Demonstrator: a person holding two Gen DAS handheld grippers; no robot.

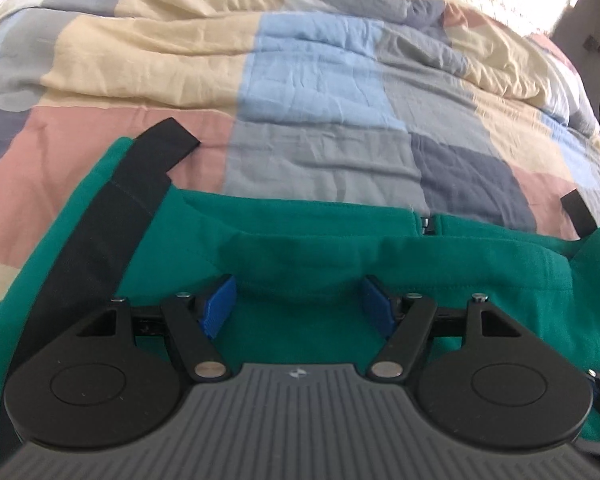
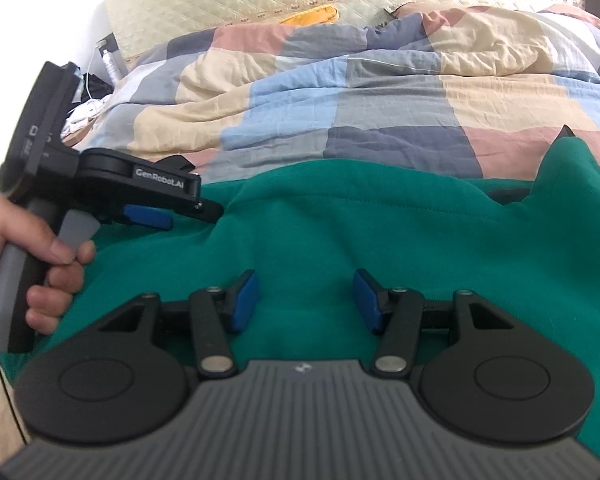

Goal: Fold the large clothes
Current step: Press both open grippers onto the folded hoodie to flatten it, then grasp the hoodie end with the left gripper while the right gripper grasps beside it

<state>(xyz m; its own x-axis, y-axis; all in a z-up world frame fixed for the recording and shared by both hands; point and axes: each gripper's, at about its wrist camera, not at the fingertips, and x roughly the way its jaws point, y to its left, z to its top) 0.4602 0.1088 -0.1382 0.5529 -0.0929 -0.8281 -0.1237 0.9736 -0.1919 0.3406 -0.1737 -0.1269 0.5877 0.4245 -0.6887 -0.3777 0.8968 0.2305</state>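
Where frame ends, green garment (image 1: 320, 248) cut off.

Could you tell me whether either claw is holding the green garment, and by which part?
Neither holds anything: the left claw and right claw both stand open above the green garment, pads clear of the cloth.

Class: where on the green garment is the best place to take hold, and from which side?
Grip the green garment at its black-striped sleeve, near the cuff. It lies flat, angled outward over the quilt, so probably slide one claw finger under from the free left edge.
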